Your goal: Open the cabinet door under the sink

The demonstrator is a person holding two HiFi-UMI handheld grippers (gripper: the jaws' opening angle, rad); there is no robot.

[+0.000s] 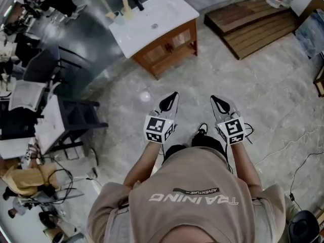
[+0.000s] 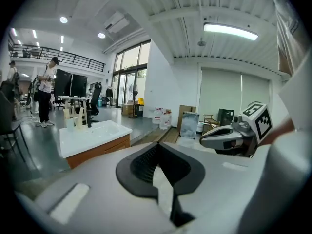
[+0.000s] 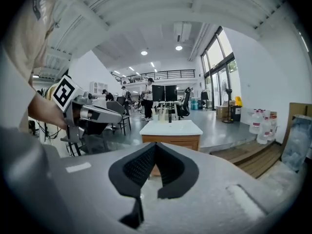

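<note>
The sink cabinet (image 1: 167, 45) stands on the floor some way ahead of me, a wooden base under a white basin top (image 1: 152, 19) with a dark tap. Its two front doors (image 1: 174, 40) look closed. My left gripper (image 1: 170, 100) and right gripper (image 1: 218, 102) are held side by side over the marble floor, both pointing at the cabinet and well short of it. Both are shut with nothing between the pads. The left gripper view has the cabinet (image 2: 100, 147) to the left beyond the jaws (image 2: 157, 145). In the right gripper view the cabinet (image 3: 171, 141) sits straight beyond the jaws (image 3: 155, 145).
A low wooden platform (image 1: 253, 20) lies right of the cabinet. Desks and black chairs (image 1: 55, 118) crowd the left side. Cables (image 1: 298, 158) trail on the floor at the right. Water bottles (image 3: 261, 122) stand by the far wall, and people stand at desks behind.
</note>
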